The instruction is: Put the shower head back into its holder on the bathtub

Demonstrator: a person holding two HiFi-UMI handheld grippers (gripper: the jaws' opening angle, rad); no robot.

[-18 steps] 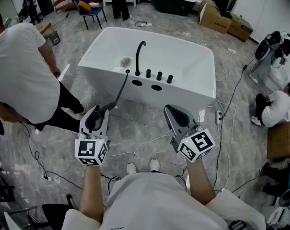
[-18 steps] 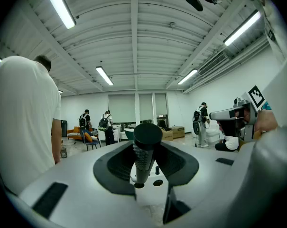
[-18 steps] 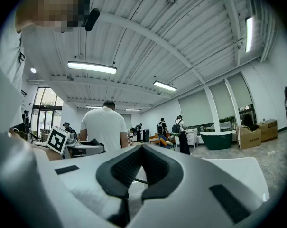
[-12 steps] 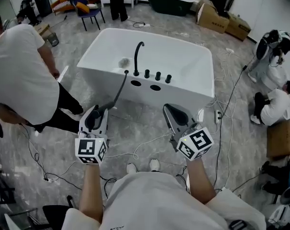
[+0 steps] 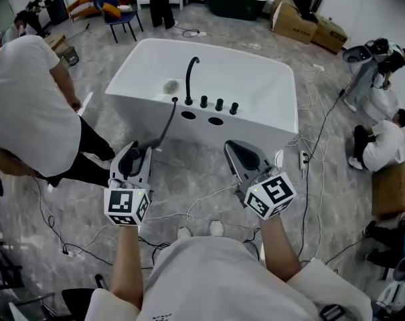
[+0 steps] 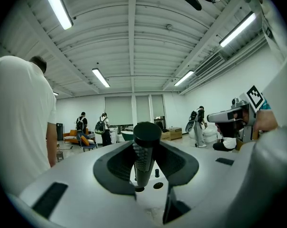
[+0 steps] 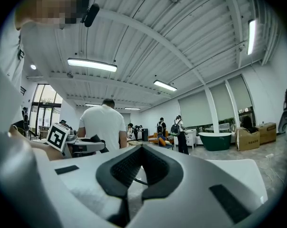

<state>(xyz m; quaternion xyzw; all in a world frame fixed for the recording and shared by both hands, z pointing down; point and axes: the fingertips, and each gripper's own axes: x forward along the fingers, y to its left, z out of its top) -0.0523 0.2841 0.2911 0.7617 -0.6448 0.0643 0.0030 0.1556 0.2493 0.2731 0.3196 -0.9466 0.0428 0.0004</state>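
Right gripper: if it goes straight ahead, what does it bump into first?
Probably the white bathtub, on its near wall below the black taps. Nothing shows in between, but depth is unclear.

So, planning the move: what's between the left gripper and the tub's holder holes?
Head view: just grey floor, crossed by the black hose from the shower head in the left gripper to the tub deck.

Small move here: the left gripper (image 5: 134, 154), carrying the shower head (image 5: 146, 155), and the right gripper (image 5: 233, 146) both creep a shade nearer the tub (image 5: 256, 129); the head view drifts slightly.
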